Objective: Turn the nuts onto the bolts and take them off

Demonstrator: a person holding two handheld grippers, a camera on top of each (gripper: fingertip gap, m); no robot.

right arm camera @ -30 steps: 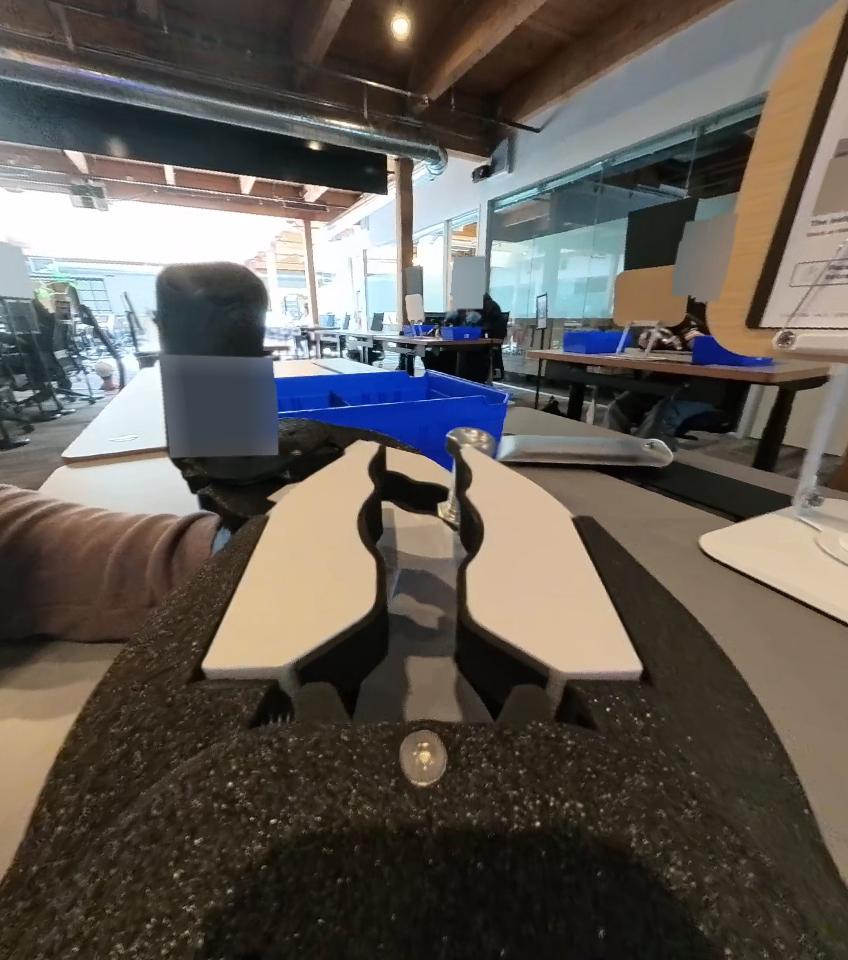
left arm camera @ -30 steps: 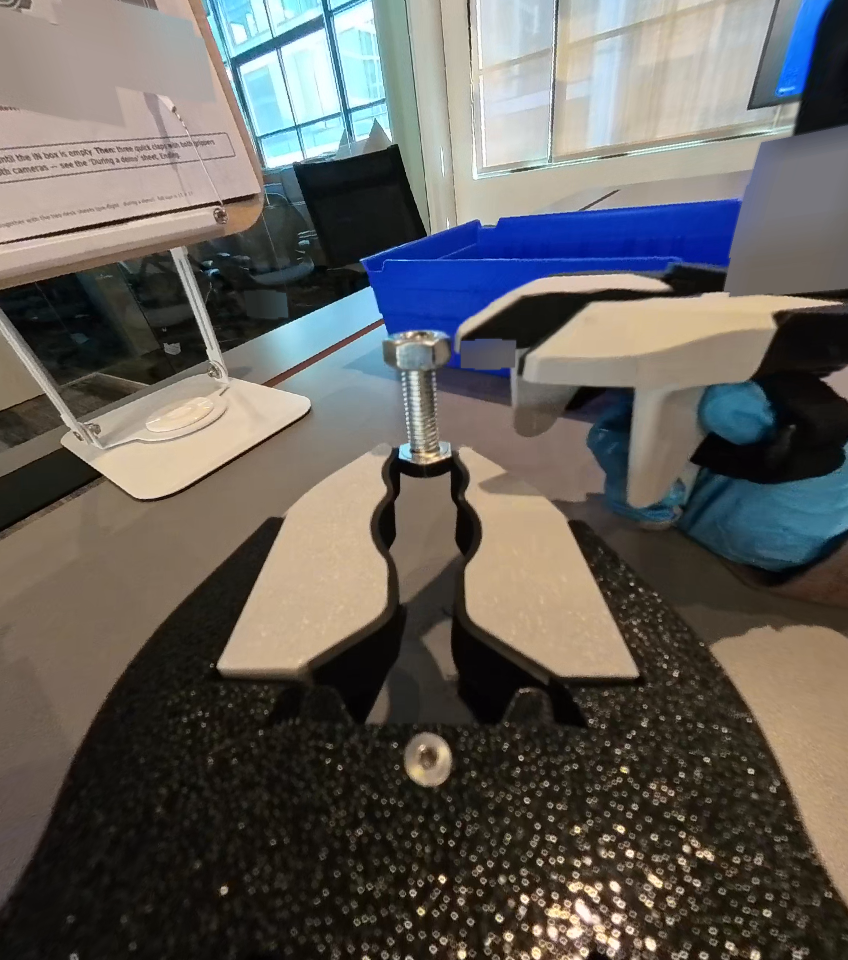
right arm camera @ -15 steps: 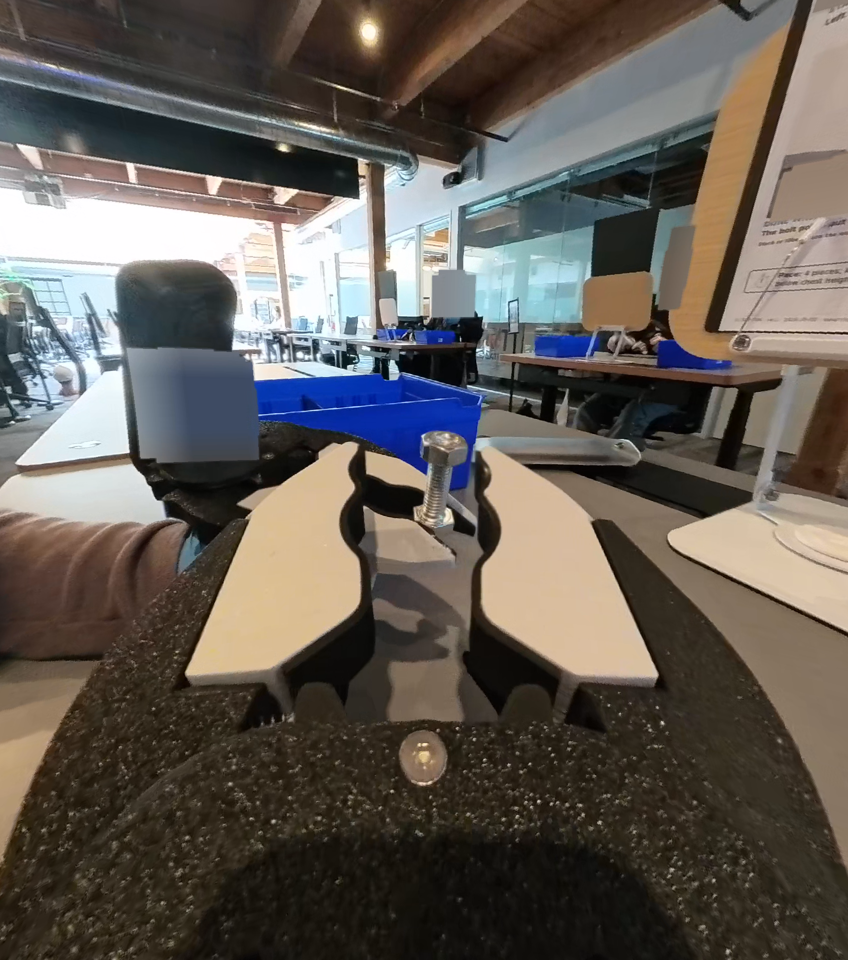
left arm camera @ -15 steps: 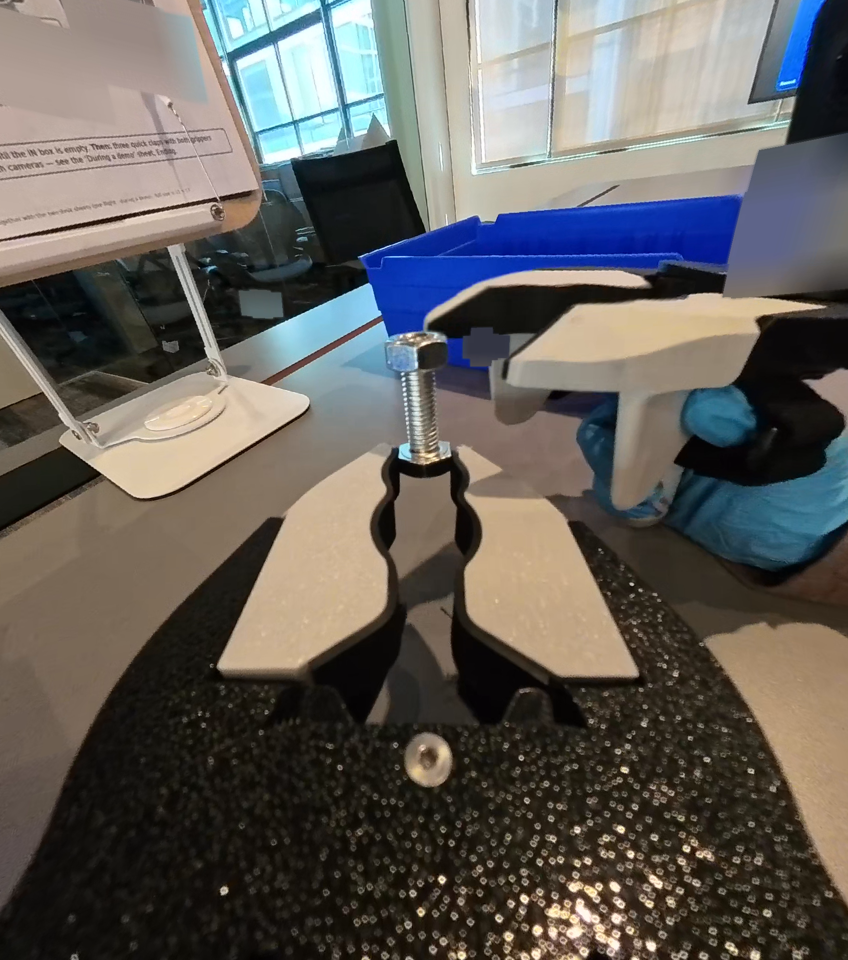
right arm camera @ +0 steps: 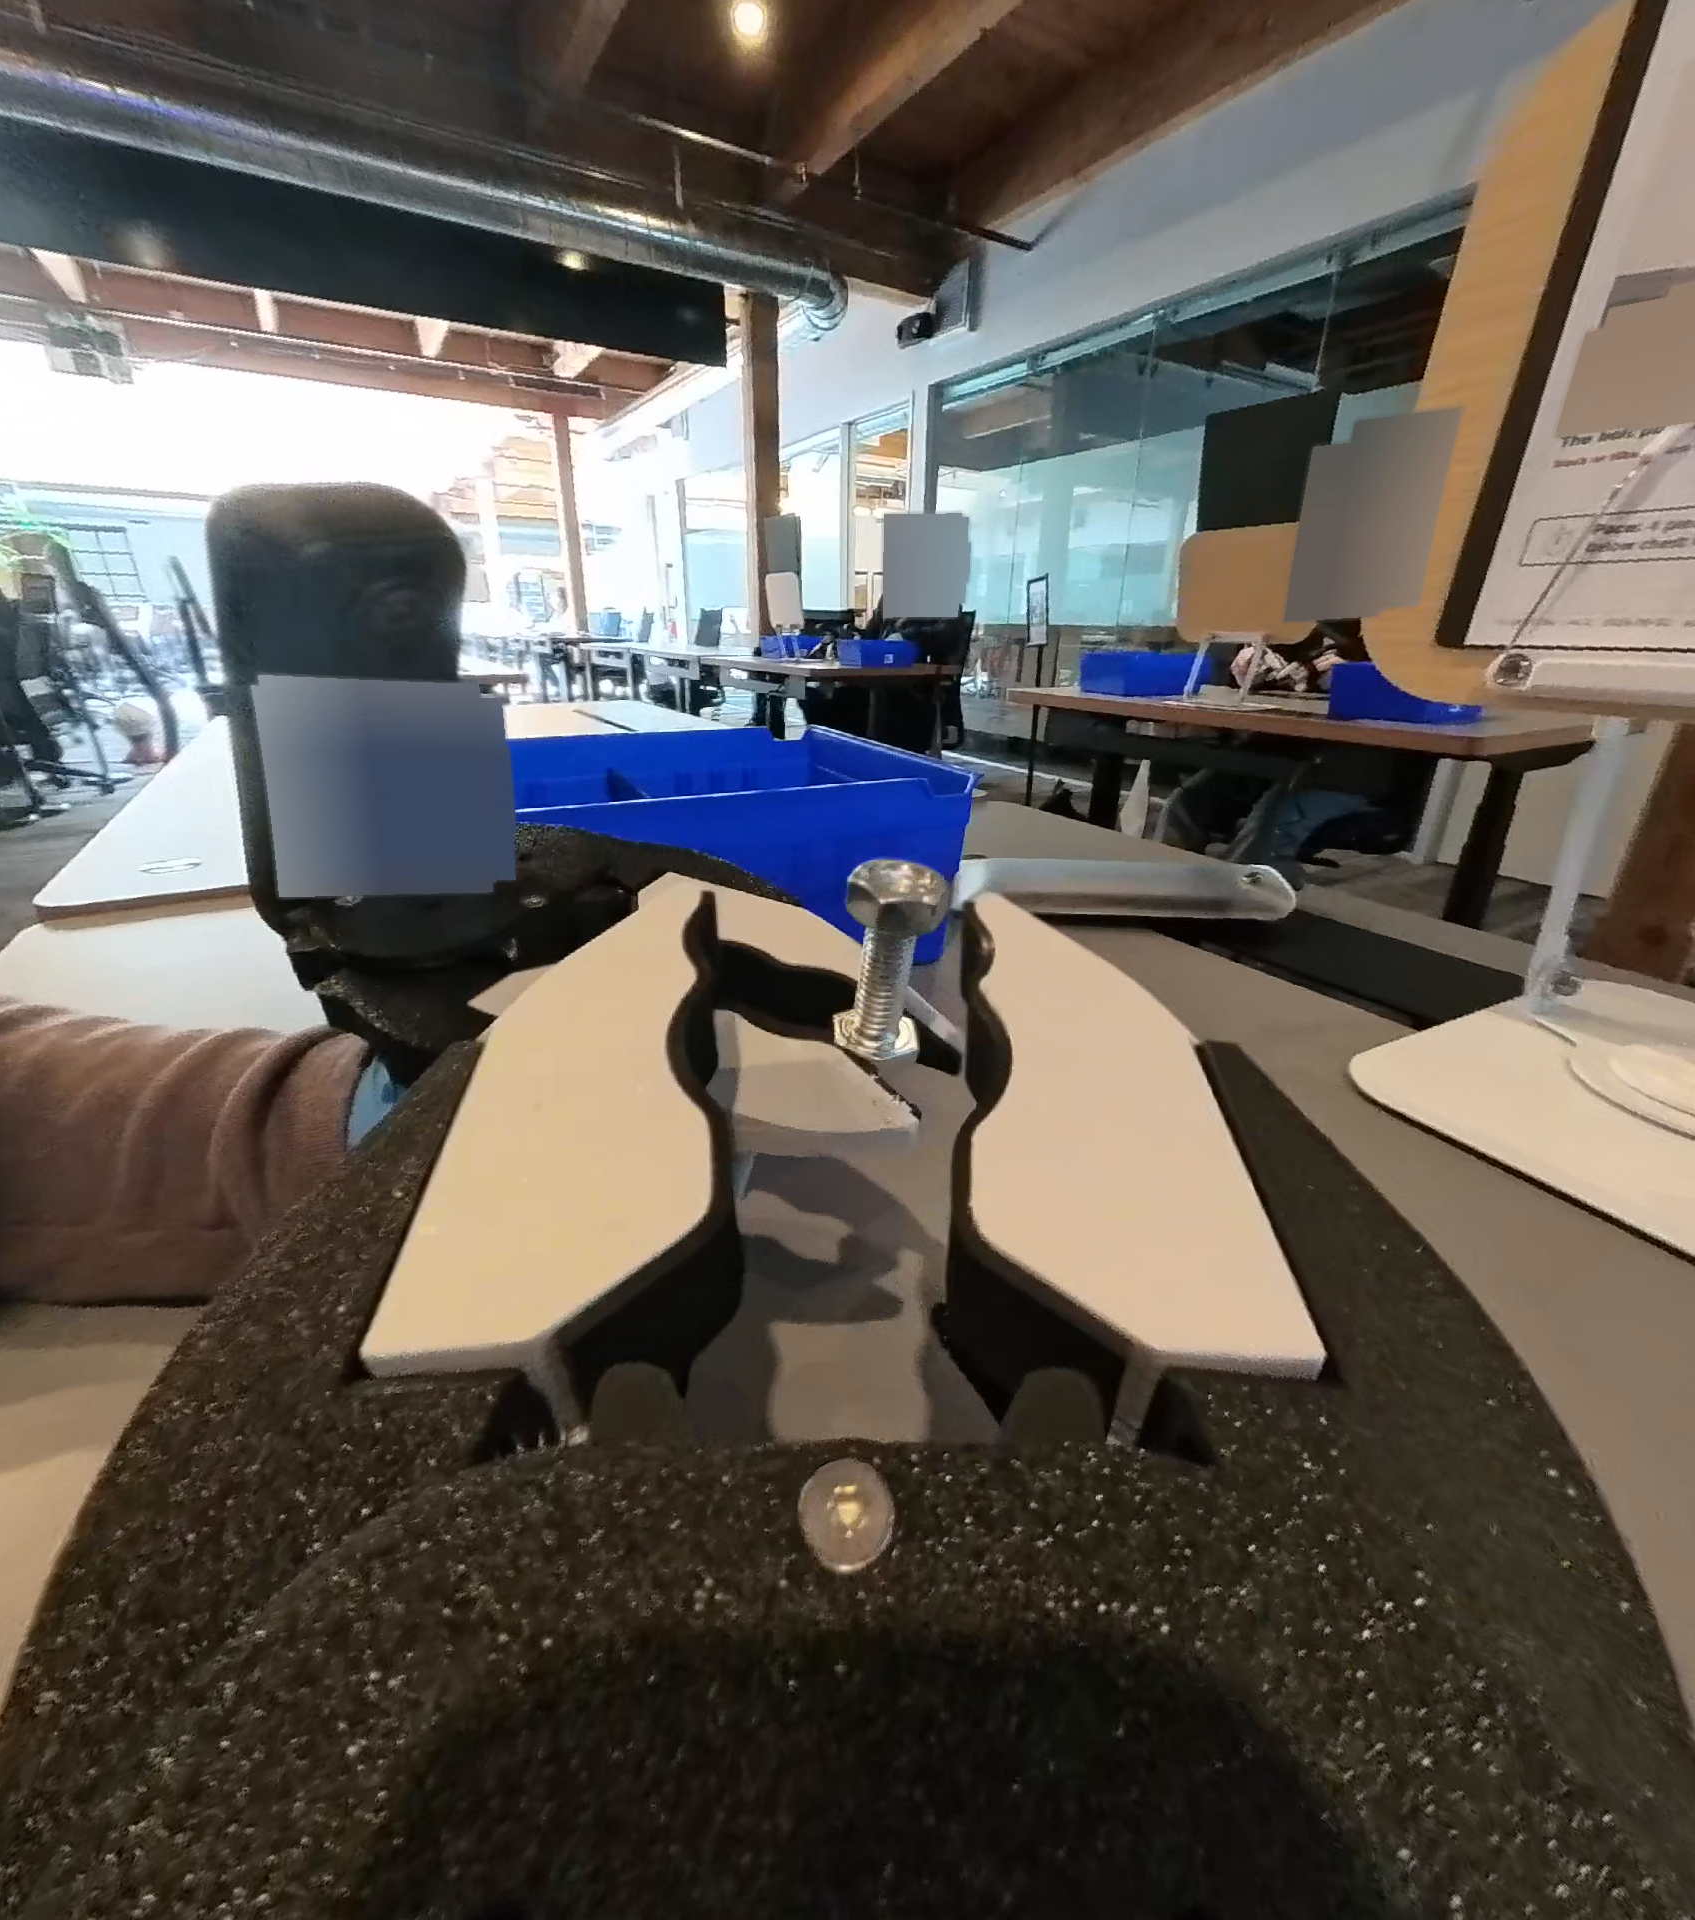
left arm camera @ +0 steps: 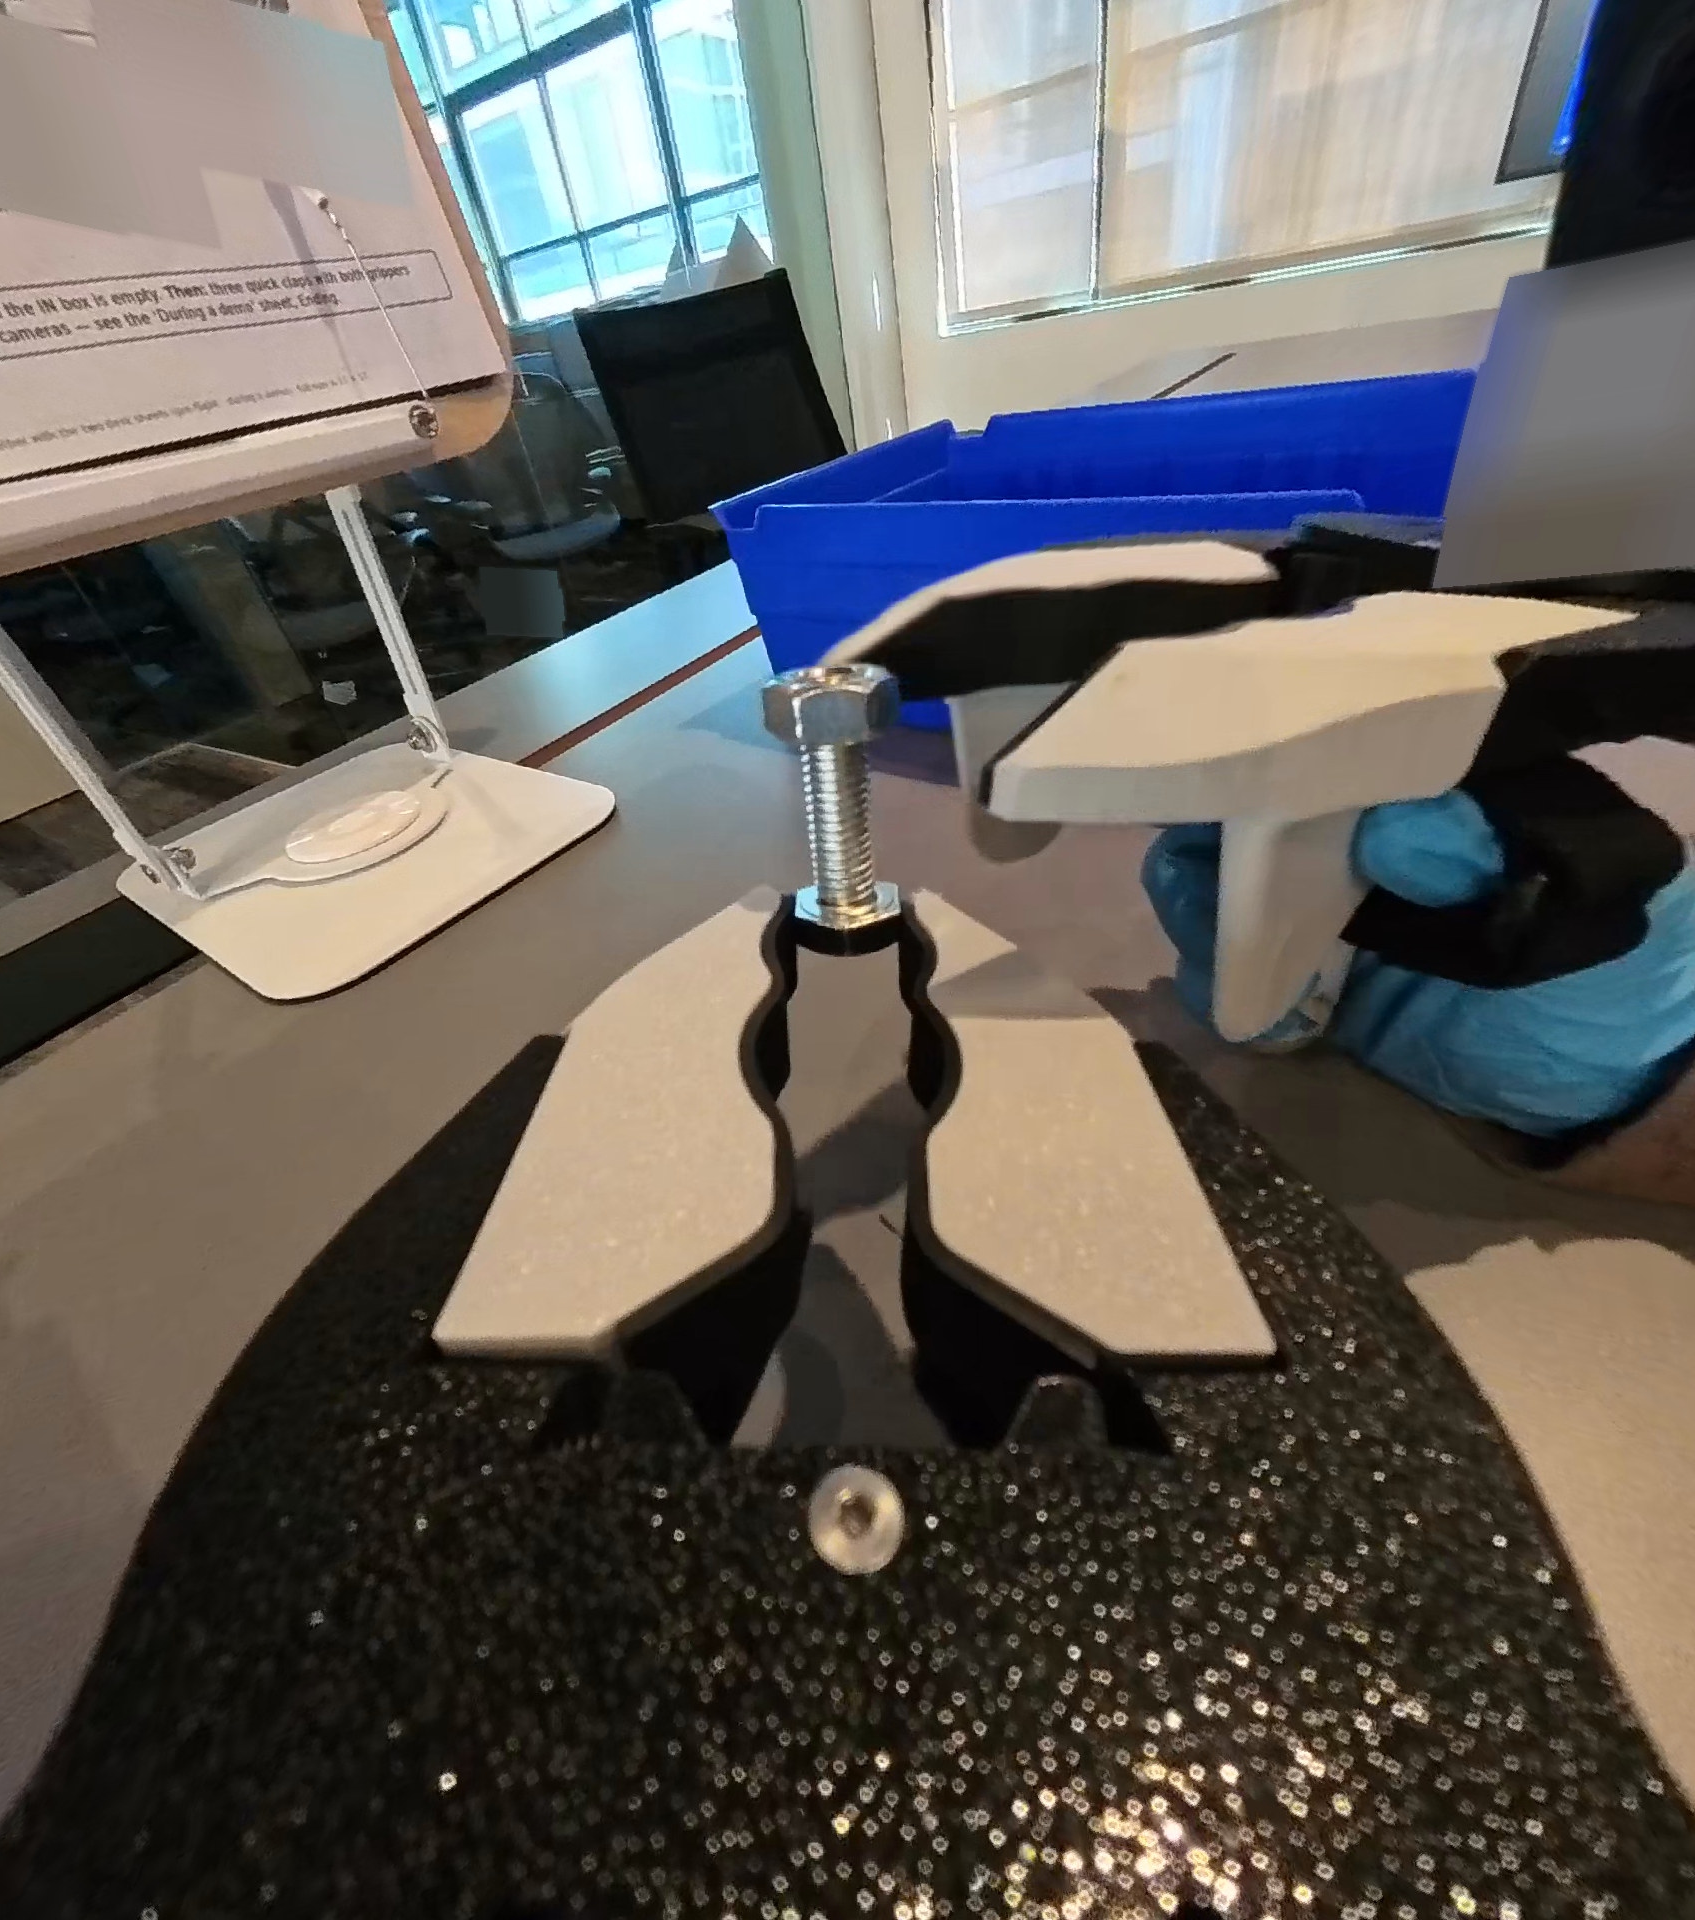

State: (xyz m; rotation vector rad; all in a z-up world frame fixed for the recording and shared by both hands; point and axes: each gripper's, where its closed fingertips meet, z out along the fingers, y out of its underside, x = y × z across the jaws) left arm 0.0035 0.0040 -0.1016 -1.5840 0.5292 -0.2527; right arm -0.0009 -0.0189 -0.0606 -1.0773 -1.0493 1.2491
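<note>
A silver hex bolt [left arm camera: 835, 800] stands upright, head up, with a nut [left arm camera: 848, 907] at its lower end. My left gripper [left arm camera: 848, 927] is shut on the nut and holds the bolt just above the grey table. My right gripper [left arm camera: 926, 727] reaches in from the right at head height and is open. Its far fingertip is next to the bolt head and its near finger is short of it. In the right wrist view the bolt [right arm camera: 882, 966] leans between my right gripper's [right arm camera: 832, 904] spread fingers, near the right one. The left gripper's fingertips [right arm camera: 822, 1101] lie below.
A blue bin [left arm camera: 1113, 488] stands behind the bolt and also shows in the right wrist view [right arm camera: 749, 821]. A paper stand with a white base [left arm camera: 365, 862] is at the left, and its base shows in the right wrist view [right arm camera: 1591, 1122]. A flat metal strip [right arm camera: 1134, 888] lies beyond the bin. The tips of one gripper are about 5 cm away from the tips of the other.
My right gripper has opened wider and moved left, bringing its fingertips up to the bolt head. My left gripper has kept its hold on the nut and stayed in place.
</note>
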